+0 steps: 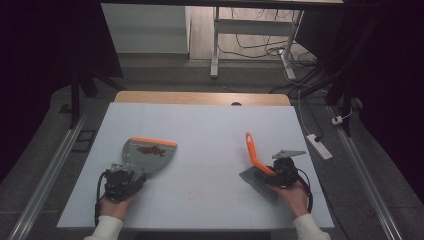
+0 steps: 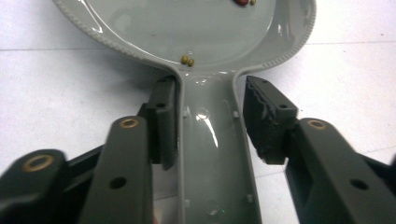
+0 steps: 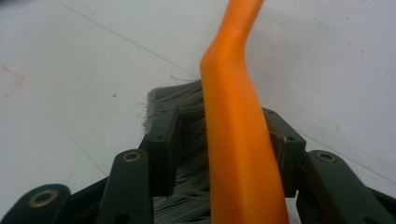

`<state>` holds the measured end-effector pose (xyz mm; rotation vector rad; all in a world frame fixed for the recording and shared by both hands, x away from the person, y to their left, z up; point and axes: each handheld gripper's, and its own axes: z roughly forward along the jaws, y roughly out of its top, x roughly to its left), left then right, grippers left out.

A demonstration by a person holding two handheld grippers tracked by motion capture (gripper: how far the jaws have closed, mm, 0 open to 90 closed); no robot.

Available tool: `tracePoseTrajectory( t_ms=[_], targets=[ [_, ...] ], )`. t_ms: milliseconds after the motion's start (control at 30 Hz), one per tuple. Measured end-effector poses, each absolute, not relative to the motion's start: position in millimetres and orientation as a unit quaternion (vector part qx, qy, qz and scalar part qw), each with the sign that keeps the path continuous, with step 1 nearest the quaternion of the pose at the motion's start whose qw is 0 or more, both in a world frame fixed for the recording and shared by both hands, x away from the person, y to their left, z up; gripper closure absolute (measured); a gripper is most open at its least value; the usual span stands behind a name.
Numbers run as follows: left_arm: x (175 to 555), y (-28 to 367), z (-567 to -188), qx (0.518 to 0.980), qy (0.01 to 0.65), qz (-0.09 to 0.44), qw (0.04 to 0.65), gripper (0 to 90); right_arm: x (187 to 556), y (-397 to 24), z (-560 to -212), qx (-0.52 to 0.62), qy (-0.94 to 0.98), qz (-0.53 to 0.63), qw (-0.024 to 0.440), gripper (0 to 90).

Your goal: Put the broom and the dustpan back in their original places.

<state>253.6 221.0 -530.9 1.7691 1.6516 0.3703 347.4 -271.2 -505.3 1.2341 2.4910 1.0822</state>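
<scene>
While the grey dustpan (image 1: 149, 154) lies at 9 o'clock on the worktop (image 1: 210, 130) with small beans (image 1: 151, 150) inside, the left tongs (image 2: 210, 121) straddle its stiff, smooth handle, right jaw apart. The right tongs (image 3: 219, 140) stand around the light brush (image 1: 256, 167) at 3 o'clock; its bristles yield, so the orange handle looks better.

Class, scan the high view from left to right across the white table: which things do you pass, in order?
Left tool → grey plastic dustpan with orange front edge, red bits inside → orange-handled grey-bristled brush → right tool.
</scene>
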Motion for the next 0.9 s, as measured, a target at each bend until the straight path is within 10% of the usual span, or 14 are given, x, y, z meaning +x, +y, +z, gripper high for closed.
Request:
tracePoseTrajectory(
  t_ms=[367, 900],
  targets=[
    [249, 220, -523, 0.705, 0.614, 0.151, 0.322, 33.0, 355, -274, -511, 0.433, 0.830, 0.342, 0.079, 44.7],
    [237, 215, -492, 0.746, 0.547, 0.205, 0.320, 26.6, 352, -276, -507, 0.443, 0.824, 0.336, 0.113, 40.3]
  ],
)
